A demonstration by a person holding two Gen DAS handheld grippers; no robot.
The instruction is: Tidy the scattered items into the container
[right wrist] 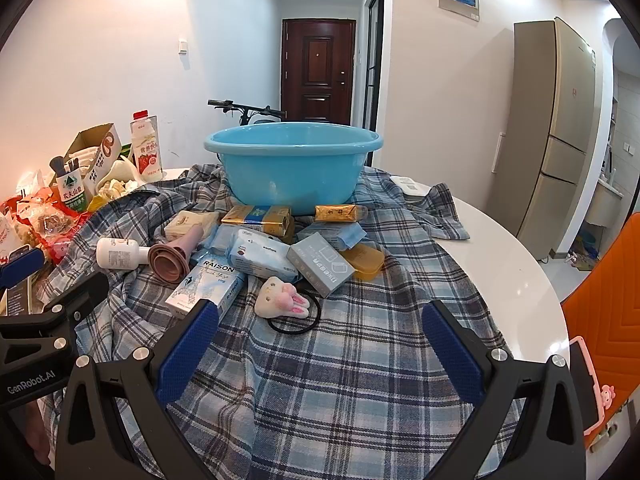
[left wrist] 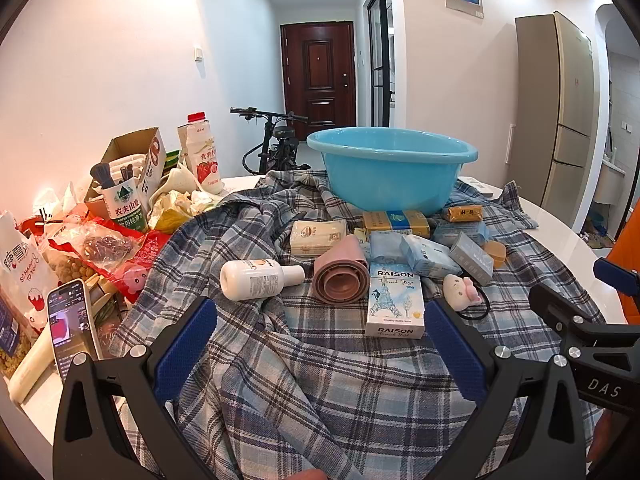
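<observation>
A blue plastic basin (left wrist: 390, 168) (right wrist: 292, 164) stands at the back of a plaid cloth (left wrist: 320, 380) (right wrist: 340, 360). In front of it lie a white bottle (left wrist: 256, 279) (right wrist: 116, 253), a pink folded cup (left wrist: 340, 276) (right wrist: 170, 258), a RAISON box (left wrist: 395, 306) (right wrist: 206, 286), tissue packs (left wrist: 428, 256) (right wrist: 262, 258), a grey box (right wrist: 320, 270), gold packets (right wrist: 260, 216) and a plush bunny hair tie (left wrist: 460, 290) (right wrist: 282, 298). My left gripper (left wrist: 320, 344) is open and empty above the cloth's near part. My right gripper (right wrist: 320, 344) is open and empty, short of the bunny.
Clutter fills the table's left: a phone (left wrist: 72, 324), snack bags (left wrist: 100, 248), a green-labelled bottle (left wrist: 124, 206), a milk bottle (left wrist: 204, 152) (right wrist: 146, 148) and a cardboard box (left wrist: 132, 152). An orange chair (right wrist: 608, 280) stands right. A bicycle (left wrist: 276, 140) stands behind.
</observation>
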